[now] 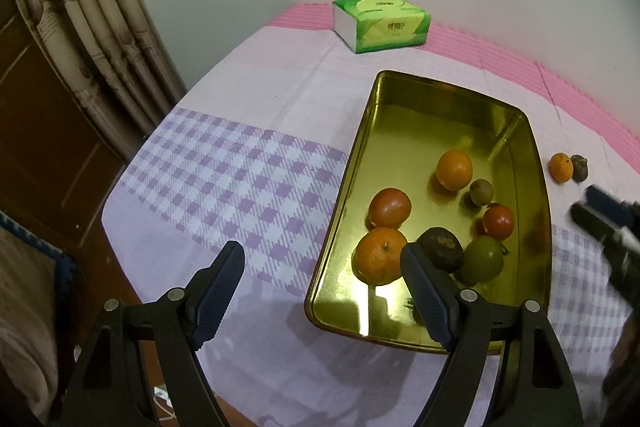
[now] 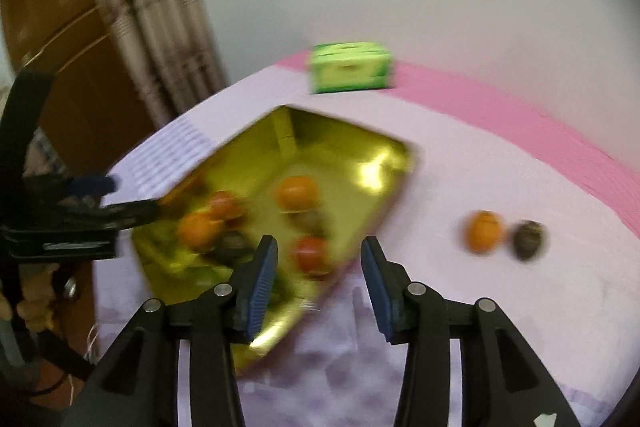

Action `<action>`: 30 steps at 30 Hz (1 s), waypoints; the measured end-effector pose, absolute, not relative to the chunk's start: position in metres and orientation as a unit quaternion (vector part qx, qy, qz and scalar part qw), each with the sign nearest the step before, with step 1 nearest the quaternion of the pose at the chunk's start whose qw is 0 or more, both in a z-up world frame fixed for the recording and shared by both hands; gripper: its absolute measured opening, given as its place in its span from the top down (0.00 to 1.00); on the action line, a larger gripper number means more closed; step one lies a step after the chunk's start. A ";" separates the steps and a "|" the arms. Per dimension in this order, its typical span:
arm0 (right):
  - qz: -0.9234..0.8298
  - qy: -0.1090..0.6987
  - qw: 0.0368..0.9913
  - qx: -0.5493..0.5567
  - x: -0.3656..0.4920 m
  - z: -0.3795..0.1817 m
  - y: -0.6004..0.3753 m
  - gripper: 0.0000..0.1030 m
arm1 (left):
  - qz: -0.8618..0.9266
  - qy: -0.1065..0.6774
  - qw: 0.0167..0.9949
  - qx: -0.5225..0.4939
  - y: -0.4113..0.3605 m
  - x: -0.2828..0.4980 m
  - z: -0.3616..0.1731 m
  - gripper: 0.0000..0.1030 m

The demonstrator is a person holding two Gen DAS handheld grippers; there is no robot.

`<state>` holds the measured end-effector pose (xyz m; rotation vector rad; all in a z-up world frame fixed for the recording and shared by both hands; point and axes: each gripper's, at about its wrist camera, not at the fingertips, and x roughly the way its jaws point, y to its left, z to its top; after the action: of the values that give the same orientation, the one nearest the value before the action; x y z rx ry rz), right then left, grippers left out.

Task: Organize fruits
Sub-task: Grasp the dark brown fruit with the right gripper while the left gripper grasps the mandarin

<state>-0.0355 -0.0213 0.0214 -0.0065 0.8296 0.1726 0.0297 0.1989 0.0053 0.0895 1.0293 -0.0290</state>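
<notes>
A gold metal tray (image 1: 404, 143) lies on the checked cloth and holds several fruits, among them an orange (image 1: 454, 169), a red tomato (image 1: 389, 207), a green fruit (image 1: 482, 259) and a dark brown fruit (image 1: 440, 249). My left gripper (image 1: 322, 249) stands open over the tray's near left corner with nothing between its fingers. To the right of the tray, a small orange (image 2: 484, 231) and a dark fruit (image 2: 528, 239) rest side by side on the cloth. In the blurred right wrist view my right gripper (image 2: 319, 242) is open above the tray's (image 2: 320, 143) right edge and holds nothing.
A green tissue pack (image 1: 380, 23) sits at the table's far edge by the white wall. A curtain (image 1: 100, 27) and a wooden door (image 1: 40, 127) stand left of the table. The right gripper (image 1: 592, 211) shows at the right rim of the left wrist view.
</notes>
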 end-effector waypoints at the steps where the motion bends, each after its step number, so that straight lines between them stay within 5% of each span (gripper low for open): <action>1: 0.061 0.404 0.913 0.001 -0.035 0.020 -0.038 0.60 | -0.014 0.492 0.869 0.045 0.198 0.030 0.005 0.22; 15: -0.045 0.434 0.899 0.028 0.004 -0.024 -0.139 0.60 | -0.077 0.492 0.865 0.057 0.158 0.032 0.005 0.22; 30: -0.079 0.424 0.902 -0.010 -0.008 -0.033 -0.164 0.65 | -0.187 0.479 0.852 0.104 0.010 0.064 0.008 0.22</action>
<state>-0.0080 -0.1636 -0.0328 -0.0206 0.8774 -0.1625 0.0641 0.0103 0.0079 0.2190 1.0075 -0.3927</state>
